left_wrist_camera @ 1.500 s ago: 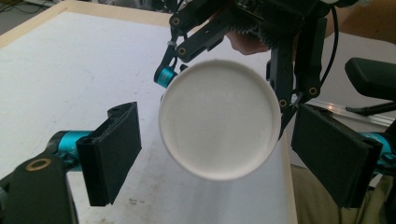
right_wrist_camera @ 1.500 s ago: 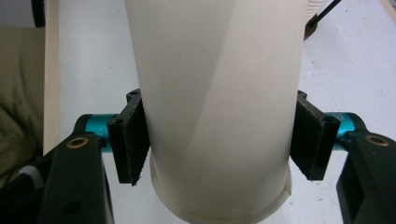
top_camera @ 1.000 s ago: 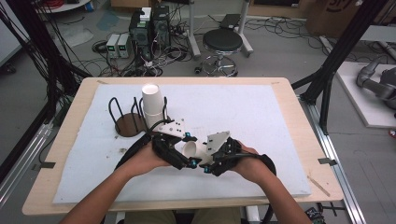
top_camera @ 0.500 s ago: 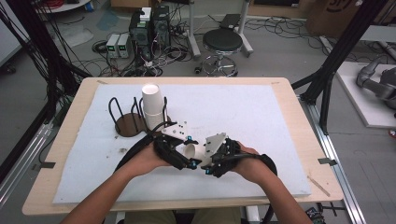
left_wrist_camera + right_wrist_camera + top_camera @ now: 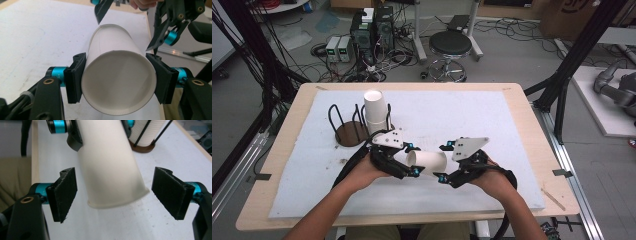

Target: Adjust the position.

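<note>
Handover step: left gripper has just closed and clamps the cup at its base end, pads pressing both sides. Right gripper has just opened — jaws stand clear of the rim end, cup between them untouched. Cup is white paper, undented, lying level above the mat between both hands. Next, probably: right backs off, left carries it to the rack with the cup stack.
</note>
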Demonstrator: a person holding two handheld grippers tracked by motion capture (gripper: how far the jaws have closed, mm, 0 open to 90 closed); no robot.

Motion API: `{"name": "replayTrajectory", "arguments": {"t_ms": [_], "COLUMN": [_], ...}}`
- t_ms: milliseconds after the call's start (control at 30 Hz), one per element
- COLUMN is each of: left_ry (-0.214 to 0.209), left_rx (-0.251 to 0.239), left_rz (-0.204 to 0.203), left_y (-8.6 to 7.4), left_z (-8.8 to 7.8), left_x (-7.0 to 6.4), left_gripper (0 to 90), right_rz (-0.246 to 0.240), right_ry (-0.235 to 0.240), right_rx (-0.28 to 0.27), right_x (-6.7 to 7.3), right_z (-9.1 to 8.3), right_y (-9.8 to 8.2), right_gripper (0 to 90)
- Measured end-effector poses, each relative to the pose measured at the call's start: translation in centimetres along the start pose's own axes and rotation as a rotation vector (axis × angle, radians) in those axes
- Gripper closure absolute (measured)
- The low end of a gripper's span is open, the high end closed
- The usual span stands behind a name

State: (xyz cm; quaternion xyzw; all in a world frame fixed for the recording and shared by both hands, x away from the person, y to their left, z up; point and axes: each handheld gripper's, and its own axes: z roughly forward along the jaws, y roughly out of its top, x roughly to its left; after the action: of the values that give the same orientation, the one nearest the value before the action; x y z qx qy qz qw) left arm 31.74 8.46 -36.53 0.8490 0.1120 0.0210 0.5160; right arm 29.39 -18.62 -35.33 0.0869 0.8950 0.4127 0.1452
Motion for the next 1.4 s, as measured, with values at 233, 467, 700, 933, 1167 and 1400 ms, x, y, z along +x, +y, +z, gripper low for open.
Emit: {"name": "replayTrajectory", "arguments": {"t_ms": [233,467,700,933,1167,1400], "left_ry": [0.036,0.038,0.041,0.013,-0.014,-0.036], "left_rx": [-0.085,-0.202,-0.247,-0.310,-0.348,-0.350], "left_rz": [-0.014,0.012,0.006,0.014,0.012,0.031], "left_y": [-0.8,-1.8,-2.4,-2.8,-3.2,-3.1], "left_z": [-0.6,-0.9,-1.1,-1.2,-1.1,-1.0], "left_x": [0.0,-0.1,-0.2,-0.5,-0.6,-0.8], "left_gripper": [35.8,35.8,35.8,35.8,35.8,35.9], "right_rz": [0.182,0.297,0.335,0.361,0.376,0.373], "right_ry": [-0.037,-0.006,0.026,0.066,0.132,0.153], "right_rx": [-0.154,-0.250,-0.289,-0.330,-0.373,-0.375], "right_x": [-0.5,-0.8,-0.6,-0.4,-0.3,-0.3], "right_z": [-1.2,-1.2,-0.9,-0.3,0.3,0.9], "right_y": [-2.1,-4.1,-4.8,-5.5,-5.6,-5.3], "right_gripper": [19.9,19.9,19.9,19.9,19.9,19.8]}}
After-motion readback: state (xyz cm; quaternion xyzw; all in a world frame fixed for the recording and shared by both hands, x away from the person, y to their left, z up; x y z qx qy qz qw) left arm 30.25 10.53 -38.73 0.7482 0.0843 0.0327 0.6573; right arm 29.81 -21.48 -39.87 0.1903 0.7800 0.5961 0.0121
